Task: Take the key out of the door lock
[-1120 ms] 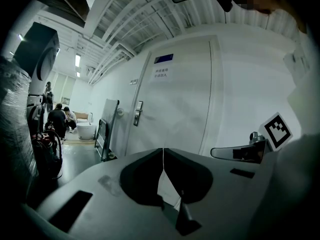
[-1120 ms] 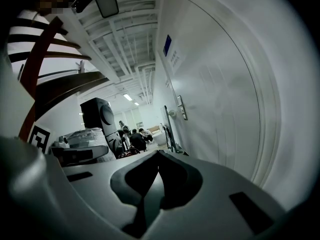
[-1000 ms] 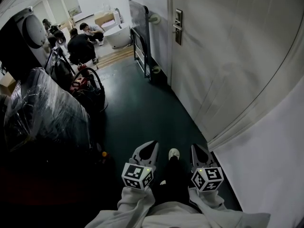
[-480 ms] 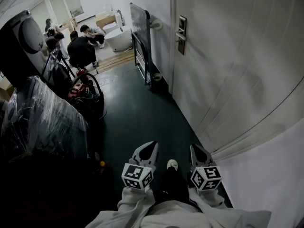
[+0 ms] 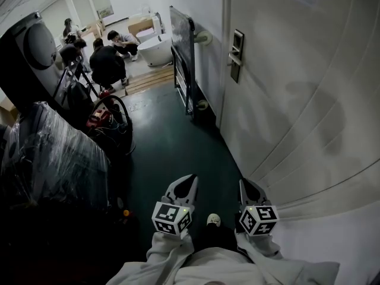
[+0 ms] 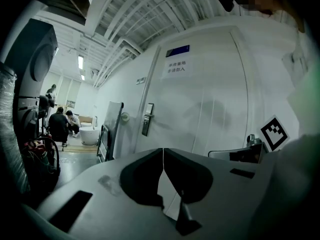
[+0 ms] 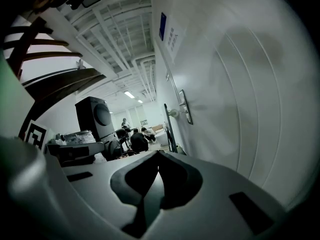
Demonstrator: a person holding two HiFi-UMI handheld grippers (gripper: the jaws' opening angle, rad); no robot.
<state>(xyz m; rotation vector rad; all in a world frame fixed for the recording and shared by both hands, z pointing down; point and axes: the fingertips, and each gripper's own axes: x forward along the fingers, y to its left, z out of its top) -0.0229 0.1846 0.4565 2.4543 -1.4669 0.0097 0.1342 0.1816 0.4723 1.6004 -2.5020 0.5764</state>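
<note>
A white door (image 5: 297,100) stands on the right, with its lock plate and handle (image 5: 236,54) well ahead of me. The same lock plate (image 6: 147,118) shows in the left gripper view, and the lock plate (image 7: 184,106) shows again in the right gripper view. No key can be made out at this distance. My left gripper (image 5: 190,179) and right gripper (image 5: 244,183) are held low in front of my body, both shut with nothing between the jaws, far from the lock.
A dark trolley (image 5: 181,52) leans on the wall beyond the door. Plastic-wrapped goods (image 5: 53,153) and a washing machine (image 5: 32,46) line the left side. People (image 5: 110,61) sit at the far end near a white tub (image 5: 155,47). The dark green floor (image 5: 172,147) runs between.
The view has advanced along the corridor: the lock plate and door sit nearer and lower in the picture. Both grippers keep the same low, shut pose.
</note>
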